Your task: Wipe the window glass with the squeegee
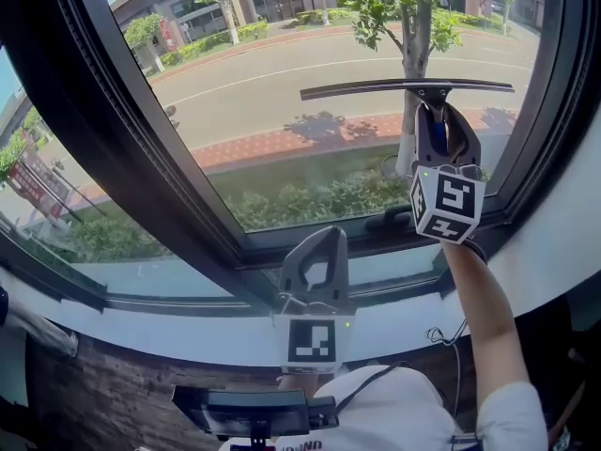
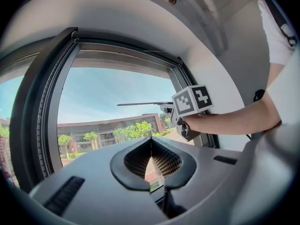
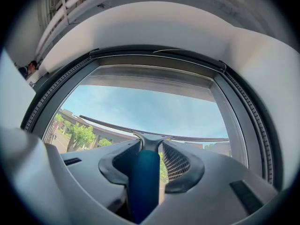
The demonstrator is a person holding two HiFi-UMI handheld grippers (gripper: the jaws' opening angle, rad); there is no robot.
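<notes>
Fingers (image 3: 180,165) of the right gripper (image 3: 150,146) are closed on the squeegee's blue handle (image 3: 143,182), which stands upright between them, lying closest to the left-hand finger. From the top of the handle the neck spreads into the long dark blade (image 3: 154,134), which runs level across the pane just past the fingertips.

From the head view, the squeegee (image 1: 404,87) sits at the upper right part of the glass (image 1: 282,83), its blade reaching from mid-pane almost to the right side of the frame (image 1: 122,158). Whether the rubber presses on the glass cannot be told. The right gripper is raised on an outstretched forearm (image 1: 479,318), with its marker cube (image 1: 446,203) below the fingers.

The left gripper (image 2: 151,144) is empty: its fingers (image 2: 166,161) meet at the tips, with nothing between them. It is held low, in front of the bottom rail of the frame and the white sill (image 1: 188,332), well apart from the squeegee and to the left of the right arm. Its own view looks up at the pane and catches the other gripper's cube and the blade off to the right.

Through the glass lie a road (image 1: 282,69), a tree (image 1: 413,26), a hedge (image 1: 310,200) and buildings under a blue sky.
</notes>
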